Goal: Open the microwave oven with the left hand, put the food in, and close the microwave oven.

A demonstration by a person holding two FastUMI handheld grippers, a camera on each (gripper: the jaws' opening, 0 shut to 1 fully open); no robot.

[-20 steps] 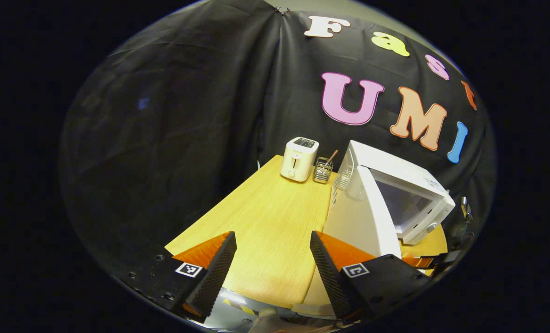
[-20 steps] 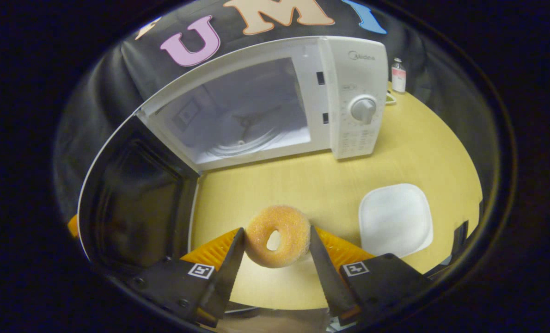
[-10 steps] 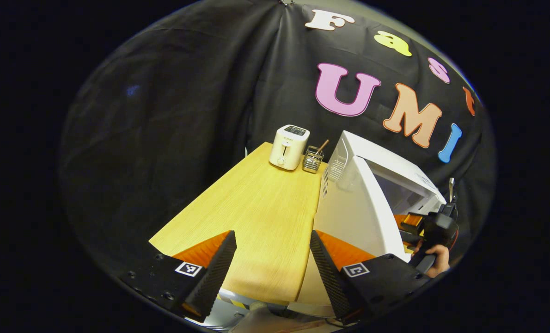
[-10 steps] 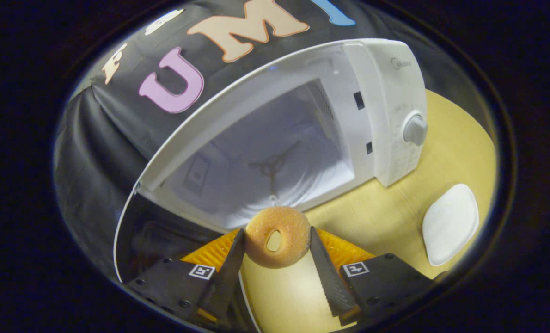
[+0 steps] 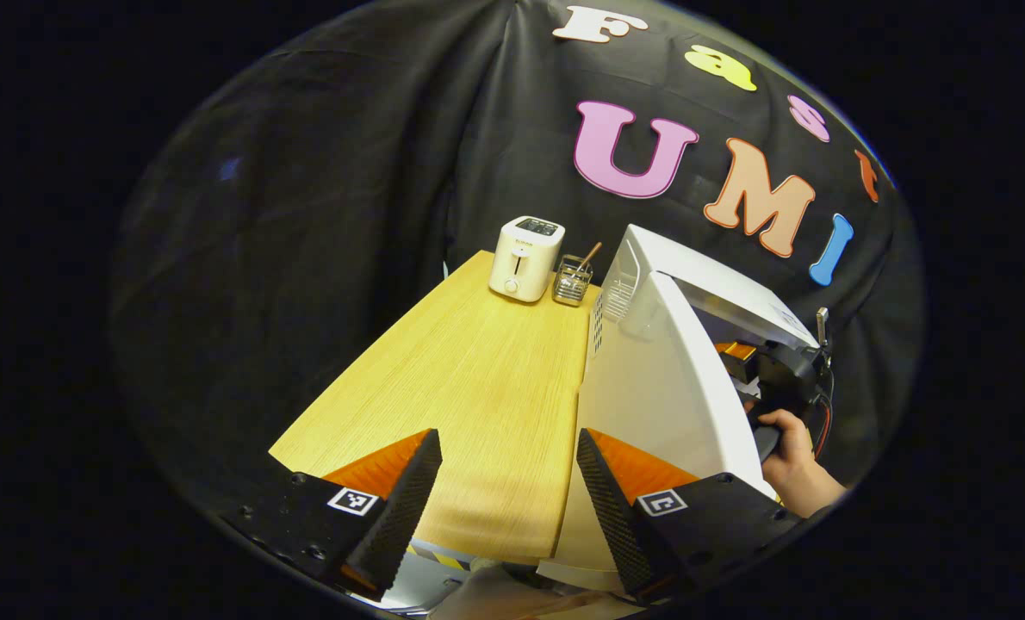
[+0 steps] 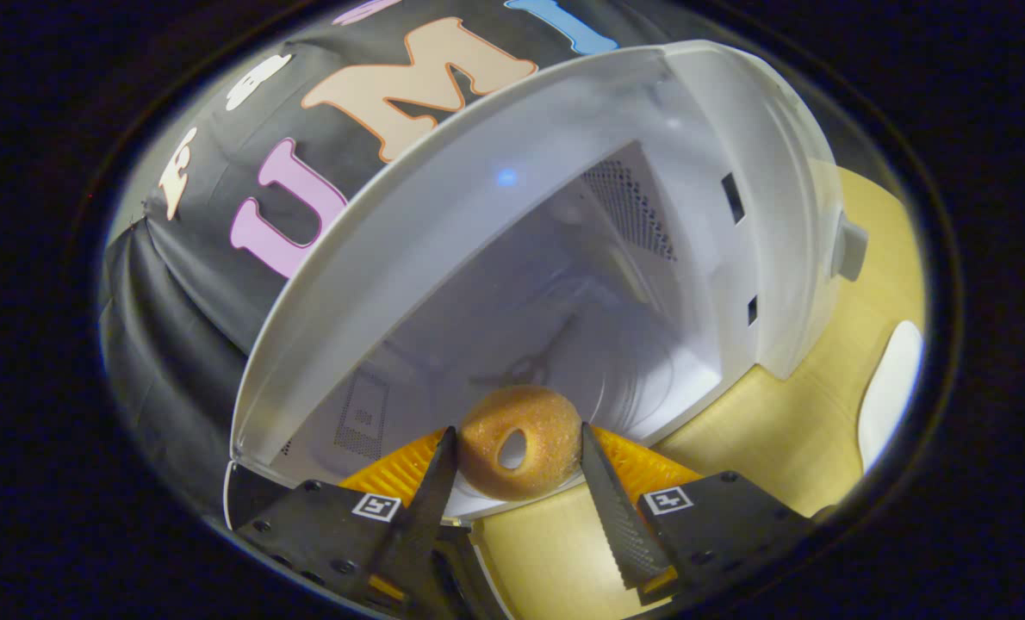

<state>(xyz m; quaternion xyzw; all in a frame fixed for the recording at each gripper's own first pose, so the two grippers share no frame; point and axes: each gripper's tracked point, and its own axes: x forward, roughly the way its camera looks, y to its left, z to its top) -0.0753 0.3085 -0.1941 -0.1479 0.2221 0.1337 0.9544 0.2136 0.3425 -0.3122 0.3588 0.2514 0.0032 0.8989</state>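
A sugared doughnut [image 6: 519,441] sits upright between the fingers of my right gripper [image 6: 517,452], which is shut on it. It hangs at the front sill of the white microwave [image 6: 478,215], just before the lit cavity and its glass turntable [image 6: 650,379]. The door [image 5: 659,387] stands wide open. In the left gripper view, a hand [image 5: 792,461] holds the right gripper [image 5: 741,357] at the cavity mouth, behind the door. My left gripper [image 5: 506,448] is open and holds nothing, low over the table near the door's outer face.
A white toaster [image 5: 525,258] and a wire utensil holder [image 5: 571,280] stand at the far end of the wooden table [image 5: 478,379]. A white plate [image 6: 887,392] lies on the table to the right of the microwave, below its control knob [image 6: 853,250].
The right gripper has carried the doughnut forward, from above the table up to the cavity mouth. The left gripper drew back slightly and stayed open.
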